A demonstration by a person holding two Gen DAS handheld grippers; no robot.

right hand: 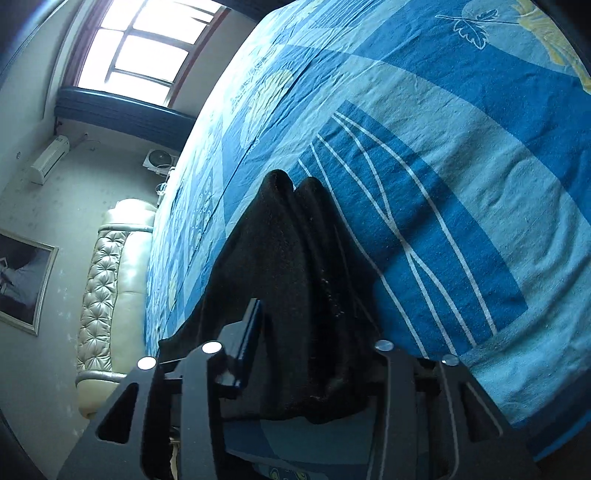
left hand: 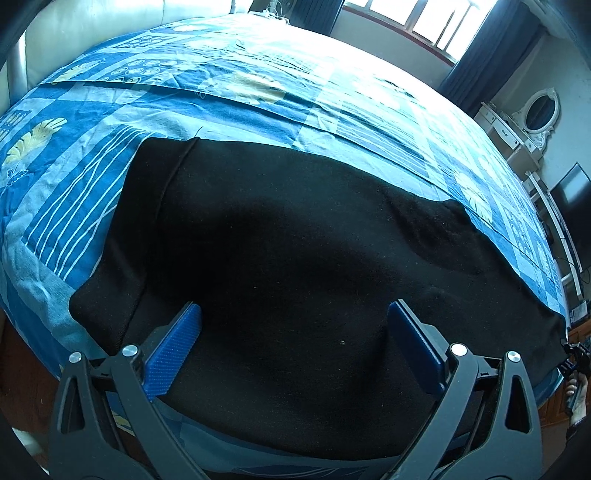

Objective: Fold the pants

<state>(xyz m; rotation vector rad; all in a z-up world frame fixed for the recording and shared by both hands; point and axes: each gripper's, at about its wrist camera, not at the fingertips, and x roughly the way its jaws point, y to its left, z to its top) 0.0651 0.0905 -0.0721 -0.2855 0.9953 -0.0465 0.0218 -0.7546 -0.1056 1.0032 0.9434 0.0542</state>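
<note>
Black pants [left hand: 295, 240] lie spread flat on the blue patterned bed sheet [left hand: 258, 103], reaching to the bed's near edge. My left gripper [left hand: 295, 314] hovers over their near part, its blue-padded fingers [left hand: 177, 347] wide apart and open, gripping nothing. In the right wrist view a bunched fold of the pants [right hand: 288, 240] rises from the sheet [right hand: 443, 184] and runs between the jaws of my right gripper [right hand: 306, 317], which is shut on it. The fabric hides the right finger. The right gripper [left hand: 574, 354] also shows small at the pants' far right corner in the left wrist view.
A cream tufted headboard [right hand: 110, 277] stands at one end of the bed. A window [left hand: 424, 18] with dark curtains, a white dresser with an oval mirror [left hand: 517, 125] and a dark screen [left hand: 572, 192] line the far walls. A framed picture [right hand: 22, 280] hangs on the wall.
</note>
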